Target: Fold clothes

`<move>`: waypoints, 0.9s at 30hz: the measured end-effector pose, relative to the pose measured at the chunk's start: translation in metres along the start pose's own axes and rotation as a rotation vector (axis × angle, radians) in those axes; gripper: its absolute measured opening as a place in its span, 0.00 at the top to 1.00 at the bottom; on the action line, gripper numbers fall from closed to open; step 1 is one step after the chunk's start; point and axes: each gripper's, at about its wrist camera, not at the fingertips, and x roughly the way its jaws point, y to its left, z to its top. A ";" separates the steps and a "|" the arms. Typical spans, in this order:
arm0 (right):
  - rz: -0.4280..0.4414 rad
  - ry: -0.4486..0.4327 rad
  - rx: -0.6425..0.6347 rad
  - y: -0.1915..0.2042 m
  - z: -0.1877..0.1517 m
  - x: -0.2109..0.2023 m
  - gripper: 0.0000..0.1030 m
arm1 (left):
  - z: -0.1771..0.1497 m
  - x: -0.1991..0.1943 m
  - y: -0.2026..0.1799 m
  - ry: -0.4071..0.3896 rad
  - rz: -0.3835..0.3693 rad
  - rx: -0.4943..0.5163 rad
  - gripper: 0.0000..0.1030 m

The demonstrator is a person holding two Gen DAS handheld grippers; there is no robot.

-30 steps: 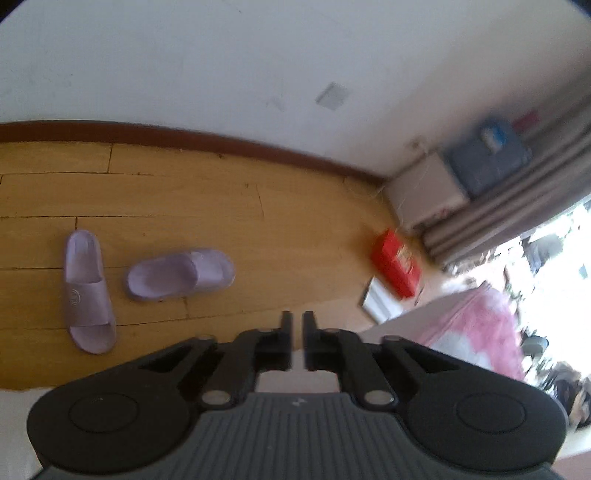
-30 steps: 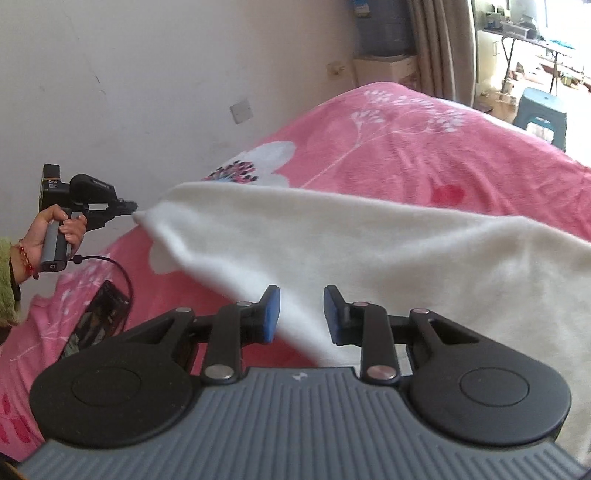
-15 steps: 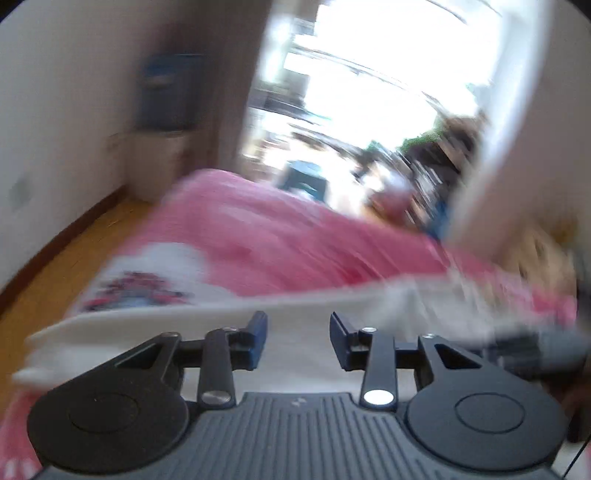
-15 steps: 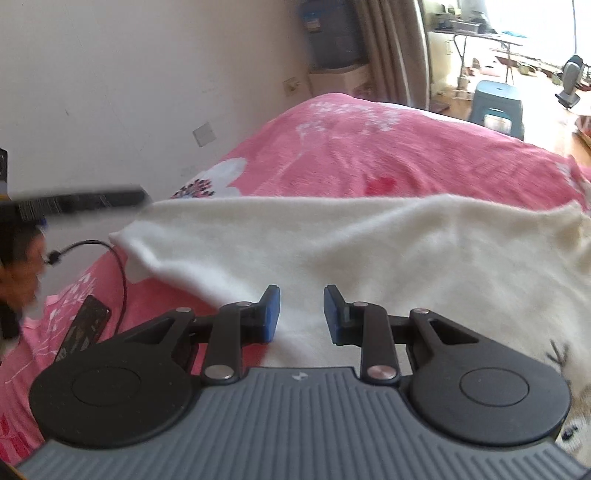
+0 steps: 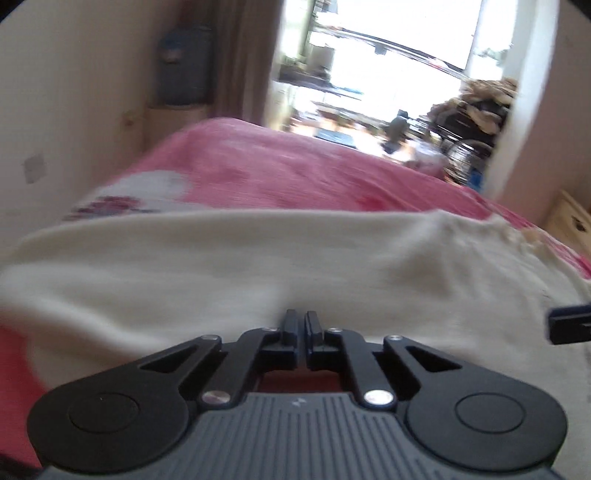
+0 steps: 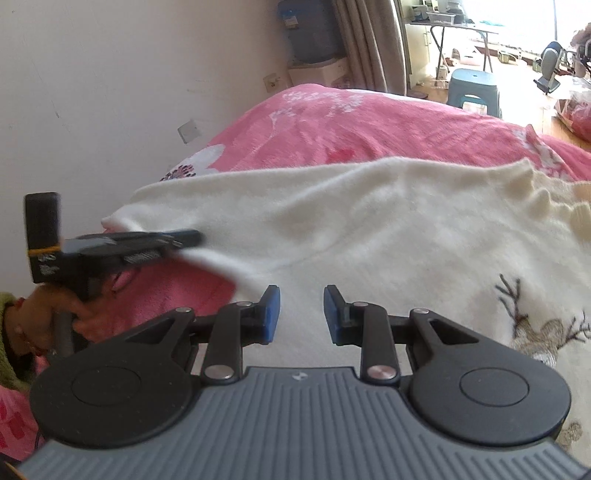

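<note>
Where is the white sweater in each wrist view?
Left wrist: sweater spans the middle band of the picture, just ahead of the shut jaws.
Right wrist: sweater fills the centre and right, deer pattern at lower right.
Shared landmark: the blue water jug by the wall.

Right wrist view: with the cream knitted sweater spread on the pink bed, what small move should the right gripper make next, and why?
Probably ease the right gripper forward and down onto the near edge of the cream knitted sweater, then close. Its fingers stand open with nothing between them, while the left gripper looks shut on the sweater's left edge, so that side appears ready to fold.
</note>
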 end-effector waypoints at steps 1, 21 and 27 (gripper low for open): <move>0.003 0.002 0.008 -0.002 -0.001 0.001 0.75 | 0.001 -0.005 0.012 -0.004 0.031 -0.020 0.94; 0.003 0.007 0.041 -0.008 0.002 0.010 0.75 | 0.025 -0.080 0.213 -0.001 0.457 -0.752 0.76; -0.019 -0.044 0.040 -0.003 0.031 0.030 0.75 | 0.068 -0.060 0.135 -0.065 0.220 -0.441 0.67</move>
